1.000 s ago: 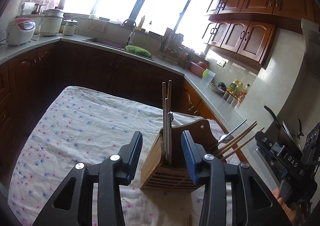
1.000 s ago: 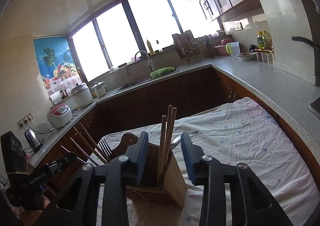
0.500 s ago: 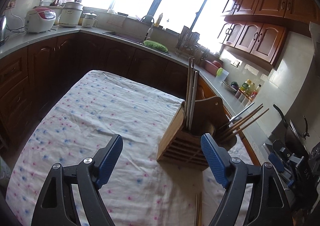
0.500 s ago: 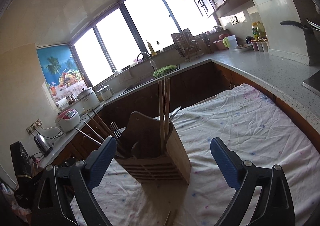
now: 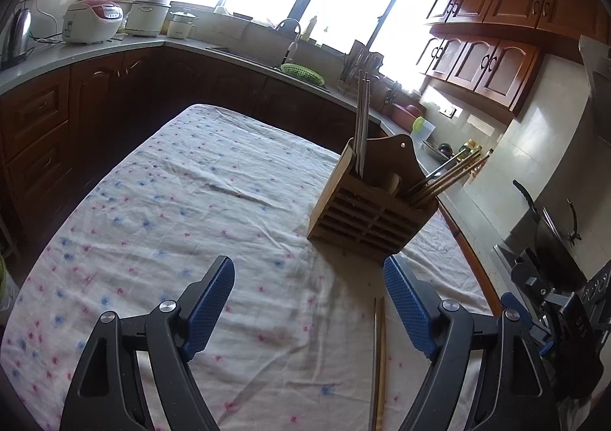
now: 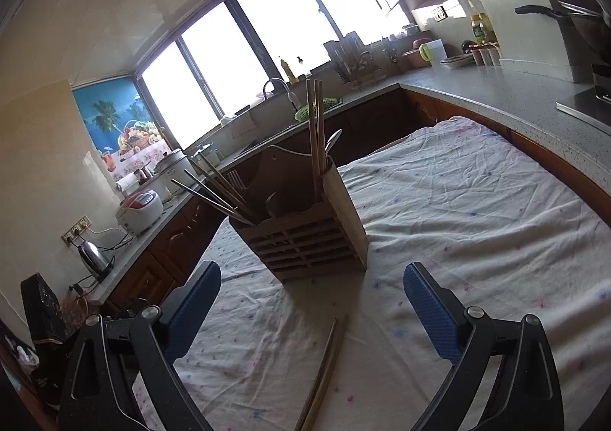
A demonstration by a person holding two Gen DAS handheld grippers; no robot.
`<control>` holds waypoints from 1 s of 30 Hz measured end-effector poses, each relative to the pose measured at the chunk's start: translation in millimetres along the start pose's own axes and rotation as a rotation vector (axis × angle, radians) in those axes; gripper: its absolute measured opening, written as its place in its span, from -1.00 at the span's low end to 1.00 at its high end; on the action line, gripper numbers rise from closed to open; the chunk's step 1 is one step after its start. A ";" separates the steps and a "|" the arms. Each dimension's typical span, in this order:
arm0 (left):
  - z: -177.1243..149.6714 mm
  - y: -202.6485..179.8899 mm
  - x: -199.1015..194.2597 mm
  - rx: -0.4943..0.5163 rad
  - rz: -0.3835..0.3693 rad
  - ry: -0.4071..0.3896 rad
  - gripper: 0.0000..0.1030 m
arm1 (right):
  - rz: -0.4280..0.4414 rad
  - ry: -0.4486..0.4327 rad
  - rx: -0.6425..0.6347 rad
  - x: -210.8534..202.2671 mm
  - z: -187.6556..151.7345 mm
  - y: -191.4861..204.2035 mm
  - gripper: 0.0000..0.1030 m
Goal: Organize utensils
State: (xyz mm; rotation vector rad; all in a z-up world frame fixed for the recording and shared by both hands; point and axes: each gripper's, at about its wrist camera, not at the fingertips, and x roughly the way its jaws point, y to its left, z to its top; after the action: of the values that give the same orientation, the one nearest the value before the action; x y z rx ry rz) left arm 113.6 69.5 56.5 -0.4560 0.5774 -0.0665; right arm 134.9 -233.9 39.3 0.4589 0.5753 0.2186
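Holder [image 5: 372,209] stands right of centre on cloth [image 5: 191,221], chopsticks [image 5: 361,125] upright inside. I see left gripper [image 5: 309,301] and right gripper [image 6: 311,303] both spread, empty; loose pair [image 6: 324,370] lies at bottom.

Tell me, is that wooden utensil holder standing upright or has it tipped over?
Upright. The wooden holder sits flat on the tablecloth, and the chopsticks in one compartment point straight up; those in the other end lean outward.
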 end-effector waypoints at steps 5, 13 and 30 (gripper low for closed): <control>-0.8 -5.6 -34.6 0.018 -0.020 -0.046 0.57 | 0.019 -0.019 -0.016 -27.1 -3.2 12.7 0.90; -34.1 -12.9 -89.0 0.094 0.005 -0.216 0.99 | -0.061 -0.253 -0.189 -92.9 -13.1 40.7 1.00; -114.2 -17.6 -90.1 0.226 0.130 -0.250 0.99 | -0.174 -0.274 -0.338 -100.7 -88.3 30.1 1.00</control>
State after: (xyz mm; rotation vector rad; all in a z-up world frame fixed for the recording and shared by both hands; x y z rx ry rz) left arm -22.5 25.1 25.6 -0.2017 0.3469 0.0492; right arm 0.0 -208.7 35.6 0.1058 0.2980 0.0809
